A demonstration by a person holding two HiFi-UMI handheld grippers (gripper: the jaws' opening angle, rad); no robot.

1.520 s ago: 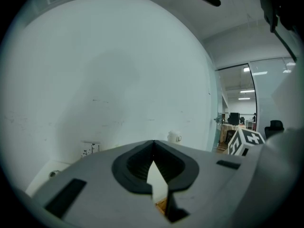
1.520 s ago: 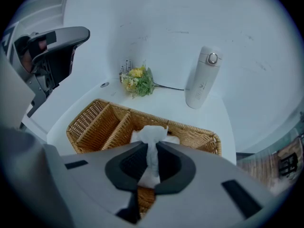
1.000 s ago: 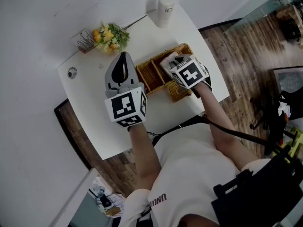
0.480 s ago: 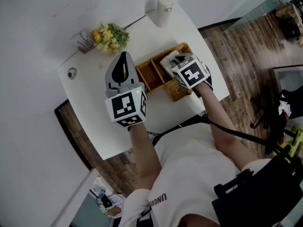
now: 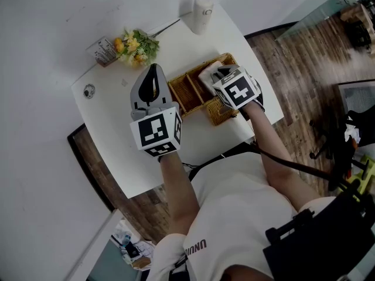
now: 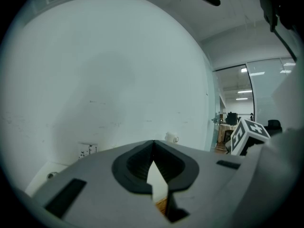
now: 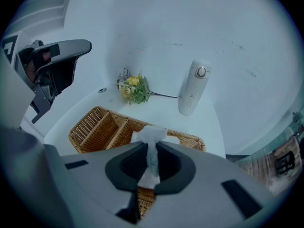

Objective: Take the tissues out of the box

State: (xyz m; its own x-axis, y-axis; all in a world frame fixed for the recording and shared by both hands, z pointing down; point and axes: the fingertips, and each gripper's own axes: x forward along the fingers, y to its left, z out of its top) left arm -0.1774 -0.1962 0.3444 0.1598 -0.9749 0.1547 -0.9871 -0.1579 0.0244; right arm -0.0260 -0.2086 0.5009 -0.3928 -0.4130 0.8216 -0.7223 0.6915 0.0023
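Note:
A wicker basket (image 5: 188,93) (image 7: 94,127) with compartments stands on the white table (image 5: 117,133). My right gripper (image 5: 212,75) (image 7: 151,145) hangs over the basket's right end, pointing steeply down. It is shut on a white tissue (image 7: 151,137) (image 5: 208,72) that bunches up above its fingertips. Below the tissue, something white (image 7: 174,139) shows in the right compartment, mostly hidden by the jaws. My left gripper (image 5: 153,70) (image 6: 153,144) is held level above the table, left of the basket. Its tips meet and nothing is between them.
A white bottle (image 5: 203,13) (image 7: 194,88) stands at the table's far edge. A yellow flower bunch (image 5: 136,45) (image 7: 134,90) and a small card stand (image 5: 105,50) sit by the wall. The table's right edge drops to a wooden floor (image 5: 304,69).
The right gripper with the tissue has shifted only a trace to the right. The left gripper has stayed where it was.

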